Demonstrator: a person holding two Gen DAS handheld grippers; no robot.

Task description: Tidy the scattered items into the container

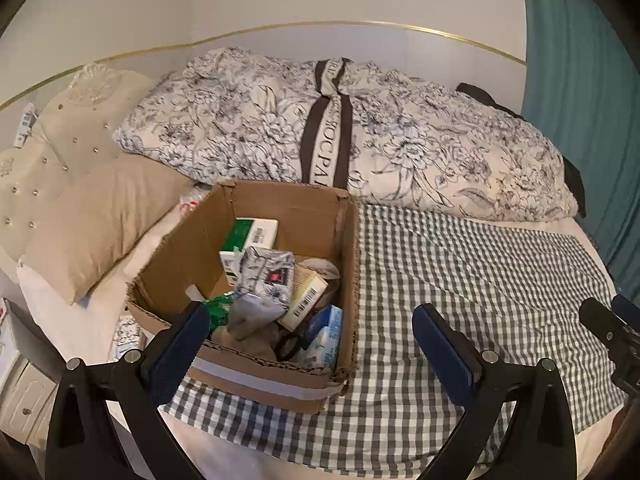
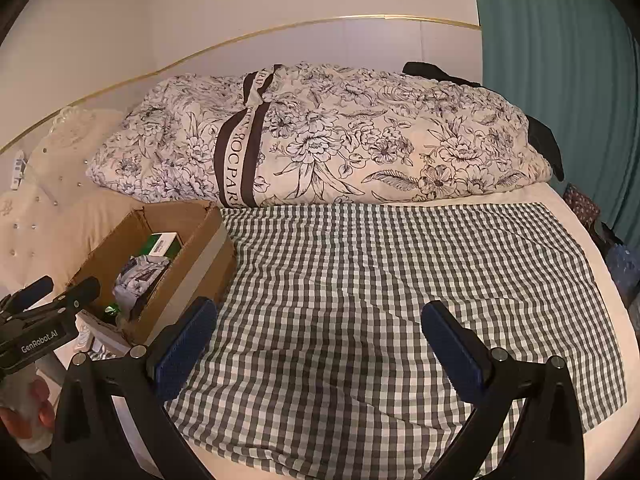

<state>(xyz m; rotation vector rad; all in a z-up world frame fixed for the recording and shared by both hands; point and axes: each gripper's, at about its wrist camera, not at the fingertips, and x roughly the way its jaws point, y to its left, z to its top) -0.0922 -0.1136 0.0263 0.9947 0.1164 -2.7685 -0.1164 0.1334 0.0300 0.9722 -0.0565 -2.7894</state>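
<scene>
An open cardboard box [image 1: 280, 204] sits on the checked cloth [image 1: 460, 280] on the bed. It holds several items: a green and white carton [image 1: 250, 234], a patterned fabric bundle [image 1: 266, 276], a barcoded box [image 1: 306, 300], a blue pack [image 1: 328, 332]. My left gripper [image 1: 312, 328] is open just in front of the box's near edge, nothing between its fingers. In the right wrist view the box [image 2: 200, 240] stands at the left, and my right gripper [image 2: 320, 328] hangs open over bare checked cloth [image 2: 380, 280]. The other gripper [image 2: 48, 308] shows at the far left.
A folded floral duvet [image 1: 360, 136] lies along the wall behind the box. A beige pillow [image 1: 92, 224] and tufted headboard [image 1: 48, 152] are to the left. A teal curtain [image 1: 580, 80] hangs on the right. White drawers [image 1: 24, 396] stand beside the bed.
</scene>
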